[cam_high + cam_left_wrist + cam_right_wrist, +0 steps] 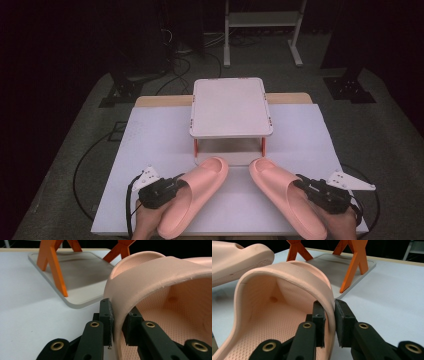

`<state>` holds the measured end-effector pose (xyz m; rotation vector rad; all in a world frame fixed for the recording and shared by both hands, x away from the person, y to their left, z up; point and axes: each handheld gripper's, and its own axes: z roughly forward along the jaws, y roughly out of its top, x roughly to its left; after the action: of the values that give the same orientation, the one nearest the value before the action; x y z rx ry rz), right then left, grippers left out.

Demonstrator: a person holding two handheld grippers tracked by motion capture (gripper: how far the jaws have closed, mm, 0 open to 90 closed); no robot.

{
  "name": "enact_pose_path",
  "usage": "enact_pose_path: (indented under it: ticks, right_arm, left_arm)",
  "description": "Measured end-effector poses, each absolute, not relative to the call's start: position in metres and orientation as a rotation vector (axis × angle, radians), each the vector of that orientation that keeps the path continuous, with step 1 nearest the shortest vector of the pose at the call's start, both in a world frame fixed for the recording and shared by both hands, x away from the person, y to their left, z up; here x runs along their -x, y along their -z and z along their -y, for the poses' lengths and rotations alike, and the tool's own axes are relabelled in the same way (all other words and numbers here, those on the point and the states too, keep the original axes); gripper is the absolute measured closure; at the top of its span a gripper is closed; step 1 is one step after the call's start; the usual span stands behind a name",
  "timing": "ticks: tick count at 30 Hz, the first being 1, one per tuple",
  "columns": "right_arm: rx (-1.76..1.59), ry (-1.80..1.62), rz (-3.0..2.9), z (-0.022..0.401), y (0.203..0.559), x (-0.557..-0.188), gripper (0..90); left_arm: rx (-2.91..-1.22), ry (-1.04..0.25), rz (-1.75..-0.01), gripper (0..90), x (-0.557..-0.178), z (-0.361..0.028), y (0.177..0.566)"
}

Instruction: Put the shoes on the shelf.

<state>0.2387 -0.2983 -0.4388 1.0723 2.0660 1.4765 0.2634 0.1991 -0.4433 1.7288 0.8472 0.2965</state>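
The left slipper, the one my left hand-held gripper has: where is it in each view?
High view: left slipper, lower left of centre, toe toward the two-tier stand.
Left gripper view: right half, its strap between the jaws.
Right gripper view: top-left corner.
Shared landmark: the stand's orange legs.

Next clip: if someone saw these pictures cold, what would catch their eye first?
Two pink slippers near the table's front edge, toes angled toward each other: the left slipper has its strap pinched by the left gripper, and the right slipper is clamped the same way by the right gripper. Just behind them, mid-table, stands a small white rack on orange legs, with nothing on its top shelf.
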Motion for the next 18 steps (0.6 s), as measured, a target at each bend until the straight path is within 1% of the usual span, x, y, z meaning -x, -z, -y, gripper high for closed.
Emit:
enact_pose_path:
  ticks: [18]
  right_arm:
    - [-1.090,-1.508,-2.056,0.2960,0.4335,-0.2422,78.5]
  left_arm:
    - [-1.736,-0.262,-0.827,79.4,-0.2644,-0.1949,0.4399]
